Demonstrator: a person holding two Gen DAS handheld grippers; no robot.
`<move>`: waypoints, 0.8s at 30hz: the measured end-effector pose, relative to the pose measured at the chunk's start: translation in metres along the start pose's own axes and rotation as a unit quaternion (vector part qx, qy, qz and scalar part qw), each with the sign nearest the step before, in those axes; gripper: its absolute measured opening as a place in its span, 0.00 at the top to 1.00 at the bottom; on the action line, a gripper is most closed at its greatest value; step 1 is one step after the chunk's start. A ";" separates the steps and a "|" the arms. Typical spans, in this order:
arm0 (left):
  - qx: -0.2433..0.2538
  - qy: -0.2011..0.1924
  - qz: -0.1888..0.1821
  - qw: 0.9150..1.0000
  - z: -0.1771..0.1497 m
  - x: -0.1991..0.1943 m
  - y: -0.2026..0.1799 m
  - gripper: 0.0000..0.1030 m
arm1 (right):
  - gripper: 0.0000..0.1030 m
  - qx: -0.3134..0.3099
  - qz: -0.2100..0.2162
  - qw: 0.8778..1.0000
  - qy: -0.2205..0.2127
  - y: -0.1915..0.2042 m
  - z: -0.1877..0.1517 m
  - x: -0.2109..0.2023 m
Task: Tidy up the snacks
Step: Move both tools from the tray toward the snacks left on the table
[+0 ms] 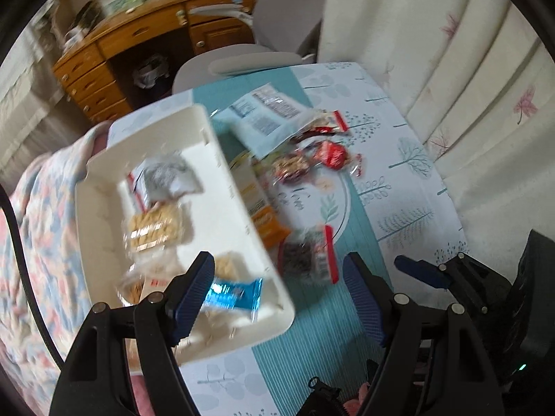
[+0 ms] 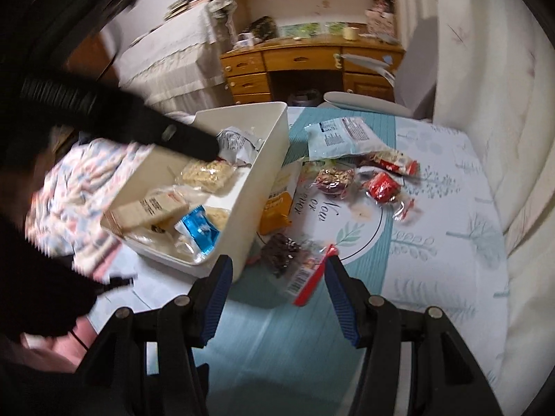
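A white bin stands at the table's left and holds crackers, a grey bag and a blue wrapper. My left gripper hangs open over the bin's near corner, with nothing between its fingers. Loose snacks lie right of the bin: a pale blue bag, red sweets and an orange packet. A dark packet with a red seal lies just ahead of my open right gripper.
A patterned blanket lies left of the bin. A grey chair stands at the table's far end, with a wooden desk behind it. Pale curtains hang along the right side. The tablecloth has a leaf and tree print.
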State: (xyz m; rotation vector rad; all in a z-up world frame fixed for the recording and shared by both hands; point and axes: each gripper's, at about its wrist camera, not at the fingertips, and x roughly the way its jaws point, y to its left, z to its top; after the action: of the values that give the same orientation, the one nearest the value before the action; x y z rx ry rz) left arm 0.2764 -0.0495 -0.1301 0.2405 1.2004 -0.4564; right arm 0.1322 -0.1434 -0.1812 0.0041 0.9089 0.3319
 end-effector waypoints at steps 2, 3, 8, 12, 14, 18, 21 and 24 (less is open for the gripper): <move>0.022 0.000 0.001 1.000 0.012 0.004 -0.009 0.27 | 0.46 -0.029 0.003 1.000 0.003 -0.004 -0.001 0.003; 0.036 0.002 0.003 0.999 0.018 0.006 -0.015 0.27 | 0.46 -0.039 0.005 0.999 0.004 -0.005 -0.001 0.005; 0.086 0.020 0.034 0.995 0.043 0.028 -0.036 0.26 | 0.46 -0.106 0.014 0.994 0.009 -0.010 -0.003 0.017; 0.111 0.047 0.054 0.991 0.059 0.052 -0.045 0.26 | 0.46 -0.165 0.018 0.986 0.014 -0.011 -0.004 0.030; 0.121 0.066 0.064 0.988 0.066 0.069 -0.050 0.25 | 0.46 -0.184 0.023 0.982 0.018 -0.012 -0.004 0.038; 0.138 0.097 0.069 0.983 0.076 0.099 -0.057 0.25 | 0.46 -0.214 0.036 0.976 0.021 -0.012 -0.006 0.052; 0.153 0.116 0.075 0.979 0.084 0.122 -0.064 0.25 | 0.46 -0.227 0.049 0.972 0.025 -0.015 -0.007 0.064; 0.164 0.128 0.077 0.975 0.090 0.141 -0.069 0.25 | 0.44 -0.227 0.066 0.971 0.033 -0.019 -0.006 0.077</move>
State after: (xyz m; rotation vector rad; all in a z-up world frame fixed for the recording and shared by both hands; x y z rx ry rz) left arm 0.3600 -0.1777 -0.2263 0.6890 1.3416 -0.4978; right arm 0.1763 -0.1402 -0.2469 -0.3724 0.8837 0.6620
